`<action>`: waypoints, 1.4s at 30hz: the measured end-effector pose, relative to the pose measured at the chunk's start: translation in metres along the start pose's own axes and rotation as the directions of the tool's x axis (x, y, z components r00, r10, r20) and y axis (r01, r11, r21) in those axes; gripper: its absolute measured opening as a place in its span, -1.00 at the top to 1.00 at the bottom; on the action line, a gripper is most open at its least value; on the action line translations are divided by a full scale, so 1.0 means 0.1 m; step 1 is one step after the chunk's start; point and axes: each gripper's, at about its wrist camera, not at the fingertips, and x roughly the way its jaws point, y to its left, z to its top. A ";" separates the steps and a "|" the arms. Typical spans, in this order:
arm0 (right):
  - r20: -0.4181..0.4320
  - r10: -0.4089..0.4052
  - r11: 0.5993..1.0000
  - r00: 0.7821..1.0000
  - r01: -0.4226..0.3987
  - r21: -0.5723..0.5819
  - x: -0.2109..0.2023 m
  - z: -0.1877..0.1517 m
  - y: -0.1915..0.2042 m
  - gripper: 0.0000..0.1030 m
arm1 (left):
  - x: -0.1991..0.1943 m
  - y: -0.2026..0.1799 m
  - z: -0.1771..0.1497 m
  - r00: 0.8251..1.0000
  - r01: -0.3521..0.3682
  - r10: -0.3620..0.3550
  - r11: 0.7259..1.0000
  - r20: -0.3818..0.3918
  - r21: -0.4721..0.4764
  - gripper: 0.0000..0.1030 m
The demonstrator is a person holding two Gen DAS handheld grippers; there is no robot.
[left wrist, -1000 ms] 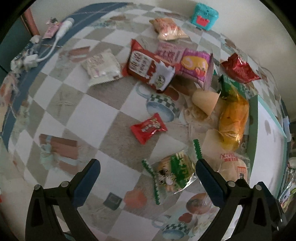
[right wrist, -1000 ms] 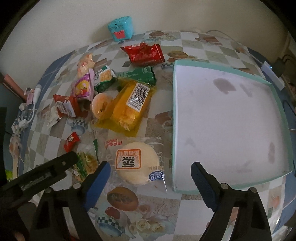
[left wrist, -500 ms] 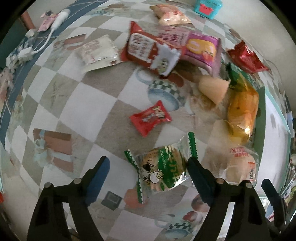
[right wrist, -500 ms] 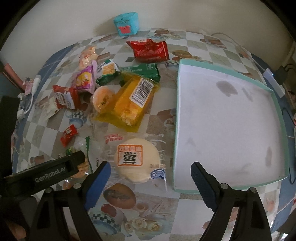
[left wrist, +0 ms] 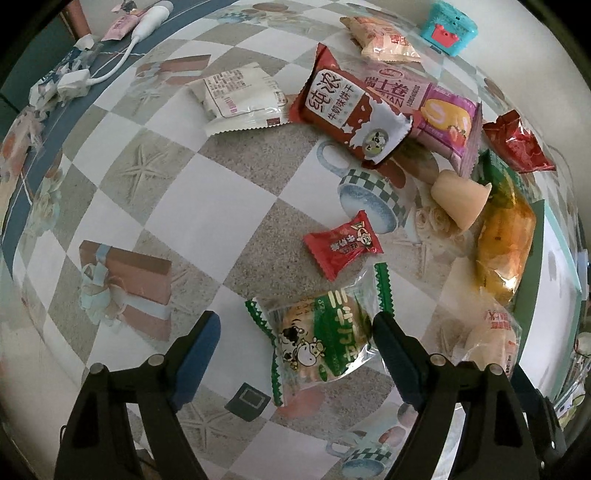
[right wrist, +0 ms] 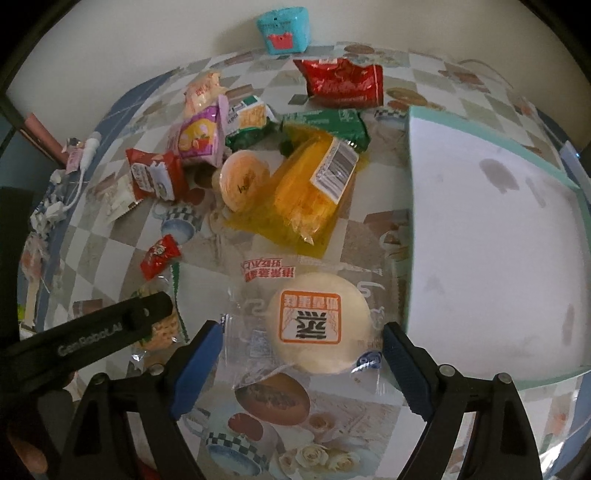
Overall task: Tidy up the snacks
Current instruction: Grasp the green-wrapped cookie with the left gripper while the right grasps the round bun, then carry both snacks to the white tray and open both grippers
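Observation:
Snacks lie scattered on a checkered tablecloth. My left gripper (left wrist: pixel 295 332) is open, its jaws straddling a green-and-clear cracker packet (left wrist: pixel 321 338) that lies on the table. My right gripper (right wrist: pixel 301 345) is open around a round white bun in a clear wrapper (right wrist: pixel 318 321). A small red candy (left wrist: pixel 341 243) lies just beyond the green packet. A white tray with a teal rim (right wrist: pixel 495 243) lies right of the bun, with nothing in it. The left gripper's body (right wrist: pixel 85 339) shows at the left of the right wrist view.
Farther back lie a yellow bag (right wrist: pixel 314 188), a red-and-white biscuit pack (left wrist: pixel 351 110), a pink roll pack (left wrist: pixel 439 114), a white packet (left wrist: pixel 240 98), a red bag (right wrist: pixel 343 83), a green bag (right wrist: pixel 328 123) and a jelly cup (left wrist: pixel 460 195). A teal box (right wrist: pixel 282 31) stands by the wall.
My left gripper has moved forward and down, so the green packet now sits between its jaws. My right gripper has come closer to the bun. Both stay open.

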 end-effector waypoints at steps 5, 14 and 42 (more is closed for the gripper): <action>0.007 -0.008 1.000 1.000 0.008 -0.010 0.03 0.03 0.03 -0.71 | -0.02 -0.10 0.01 1.000 -0.005 0.005 1.000 -0.005 0.003 -0.66; 0.026 -0.055 0.997 0.998 0.057 -0.055 0.13 0.07 0.15 -0.68 | 0.03 -0.24 0.01 1.000 -0.013 0.013 1.000 -0.006 0.016 -0.64; 0.134 -0.016 0.990 0.991 -0.003 0.138 -0.49 0.22 -0.35 -0.23 | -0.66 -0.65 0.03 0.988 0.056 -0.073 0.990 0.132 0.129 -0.03</action>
